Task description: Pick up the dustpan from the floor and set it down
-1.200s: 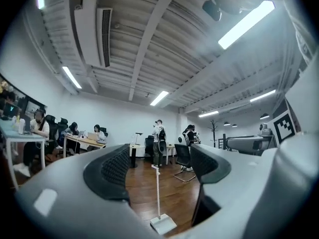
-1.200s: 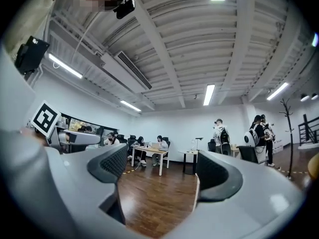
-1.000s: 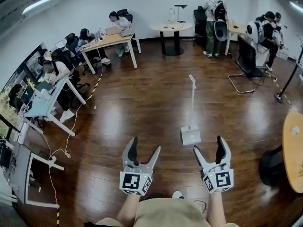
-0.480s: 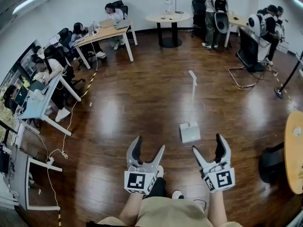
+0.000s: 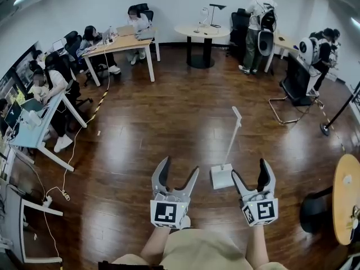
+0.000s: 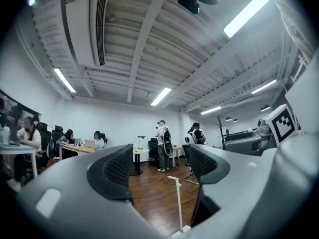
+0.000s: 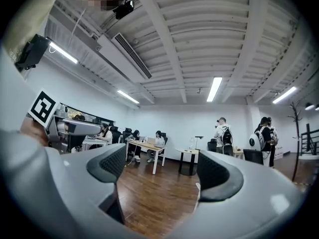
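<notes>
Closer now, the dustpan [image 5: 220, 179] stands on the floor [image 5: 169, 122] between left gripper [image 5: 180, 165] and right gripper [image 5: 249, 169] — both jaws wide apart, holding nothing.

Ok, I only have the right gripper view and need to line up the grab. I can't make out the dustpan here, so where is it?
Observer: In the head view the dustpan sits on the floor, just left of the right gripper.
Operator: Is its handle lying flat or standing?
Observer: The handle stands upright, rising from the back of the dustpan.
Operator: What about the left gripper?
Observer: The left gripper is open and holds nothing. Its own view shows the handle farther off, through the gap between its jaws.
</notes>
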